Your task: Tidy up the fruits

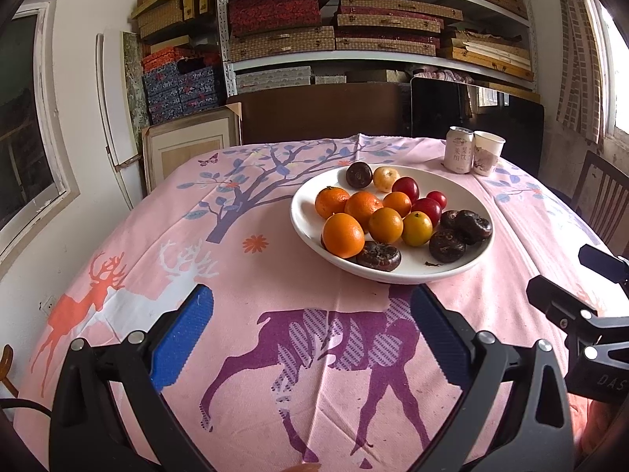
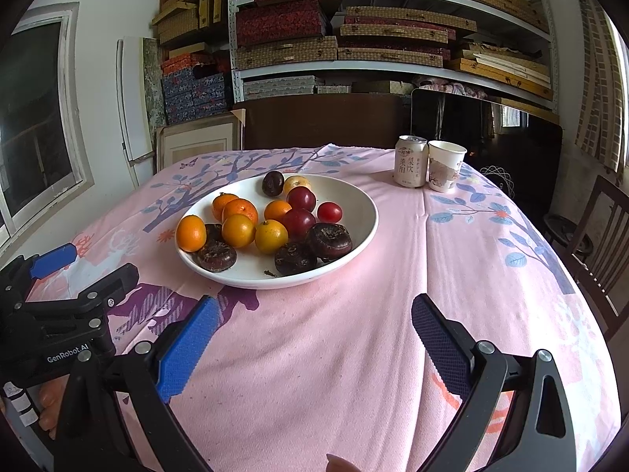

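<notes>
A white plate (image 1: 306, 212) (image 2: 365, 212) on the pink tablecloth holds mixed fruit: several oranges (image 1: 343, 235) (image 2: 191, 233), red plums (image 1: 405, 188) (image 2: 300, 198) and dark brown water chestnuts (image 1: 378, 256) (image 2: 329, 240). My left gripper (image 1: 310, 306) is open and empty, just short of the plate's near rim. My right gripper (image 2: 314, 314) is open and empty, near the plate's front right. Each gripper shows at the edge of the other's view: the right one (image 1: 566, 275), the left one (image 2: 82, 267).
A drink can (image 1: 459, 149) (image 2: 411, 166) and a paper cup (image 1: 487, 152) (image 2: 445, 165) stand at the table's far right. A wooden chair (image 2: 601, 236) stands to the right. Shelves of boxes (image 1: 354, 27) fill the wall behind.
</notes>
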